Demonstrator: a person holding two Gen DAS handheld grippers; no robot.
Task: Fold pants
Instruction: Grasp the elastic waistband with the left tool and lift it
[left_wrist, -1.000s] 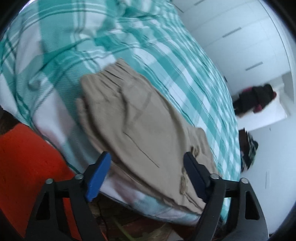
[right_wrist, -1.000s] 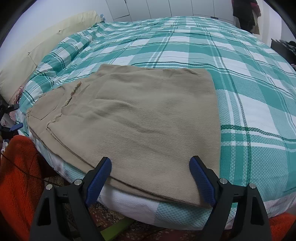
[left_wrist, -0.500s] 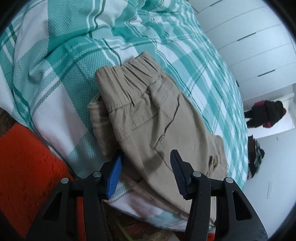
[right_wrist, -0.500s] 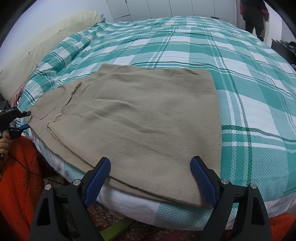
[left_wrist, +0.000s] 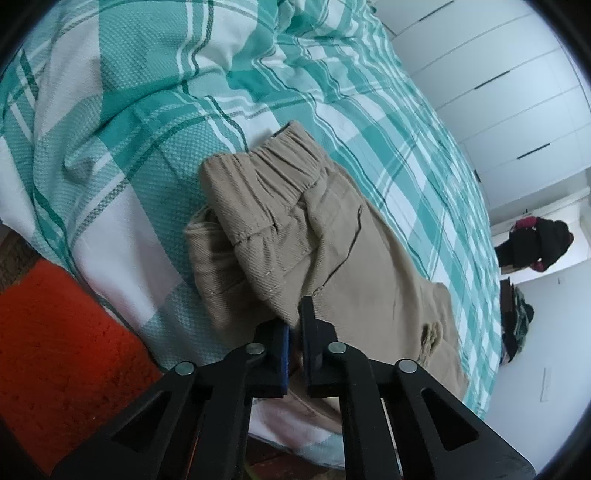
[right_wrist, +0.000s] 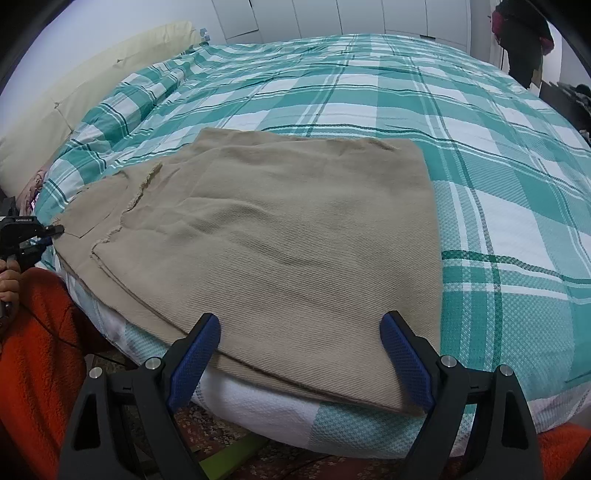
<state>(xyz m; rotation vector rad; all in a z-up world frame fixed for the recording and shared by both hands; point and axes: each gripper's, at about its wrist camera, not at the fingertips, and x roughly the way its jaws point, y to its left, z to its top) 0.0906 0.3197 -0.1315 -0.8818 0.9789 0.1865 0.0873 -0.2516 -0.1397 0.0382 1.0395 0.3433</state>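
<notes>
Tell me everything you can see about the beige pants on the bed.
The beige twill pants lie folded flat on the green-and-white plaid bedspread near its front edge. They have a gathered elastic waistband, a pocket and a frayed hem. The left gripper is shut on the waist-end corner; the right gripper hovers open at the opposite end.

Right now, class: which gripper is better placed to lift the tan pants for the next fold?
Left. The left gripper is already shut on the waistband corner of the tan twill pants. The right gripper hovers open over the hem, gripping nothing.
</notes>
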